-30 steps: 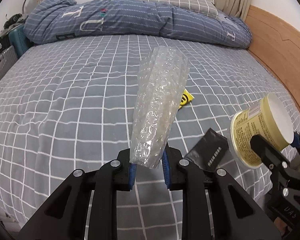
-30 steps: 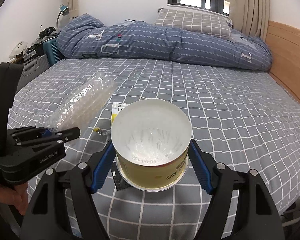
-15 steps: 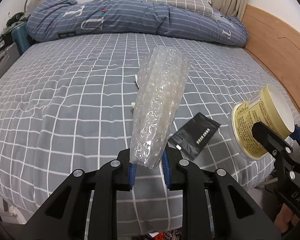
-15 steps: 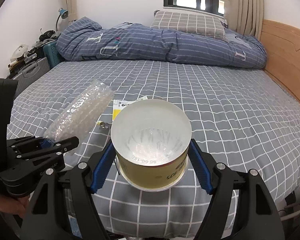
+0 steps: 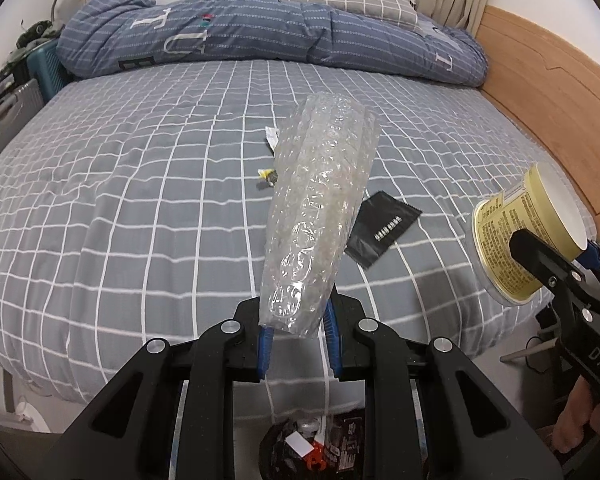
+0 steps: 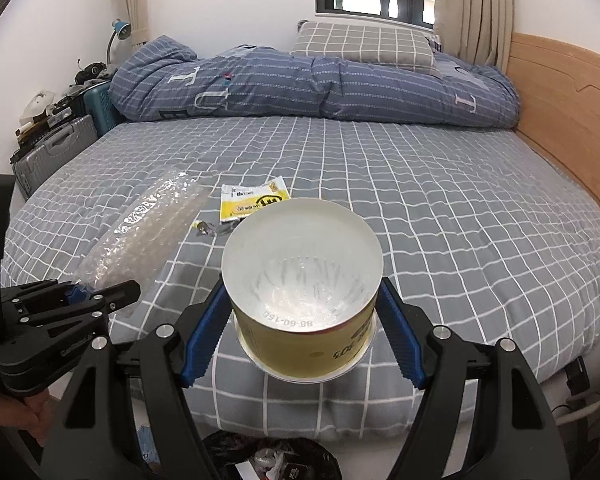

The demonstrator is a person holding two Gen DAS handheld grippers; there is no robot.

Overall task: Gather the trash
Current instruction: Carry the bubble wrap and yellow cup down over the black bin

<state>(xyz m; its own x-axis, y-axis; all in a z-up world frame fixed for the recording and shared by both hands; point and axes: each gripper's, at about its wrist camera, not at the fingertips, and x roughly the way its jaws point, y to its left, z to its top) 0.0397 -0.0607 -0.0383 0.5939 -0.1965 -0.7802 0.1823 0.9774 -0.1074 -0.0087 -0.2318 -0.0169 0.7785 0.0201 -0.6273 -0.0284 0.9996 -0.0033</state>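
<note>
My left gripper [image 5: 296, 338] is closed on the lower end of a bubble wrap roll [image 5: 320, 208]; the blue pads pinch it from both sides, and the rest of the roll sticks forward and up over the bed [image 5: 140, 200]. My right gripper [image 6: 302, 334] is spread wide around a yellow cup [image 6: 304, 300], a pad against each side, the cup's open mouth facing away from me. Both loads hang off the foot of the bed. Below my jaws sits a black trash bag [image 6: 276, 460] with scraps in it, just beneath the cup and the roll. On the bedsheet beyond lie a yellow packet [image 6: 254, 198], a small wrapper [image 6: 204, 227] near it, and a black pouch [image 5: 384, 230], all well apart from my fingers.
</note>
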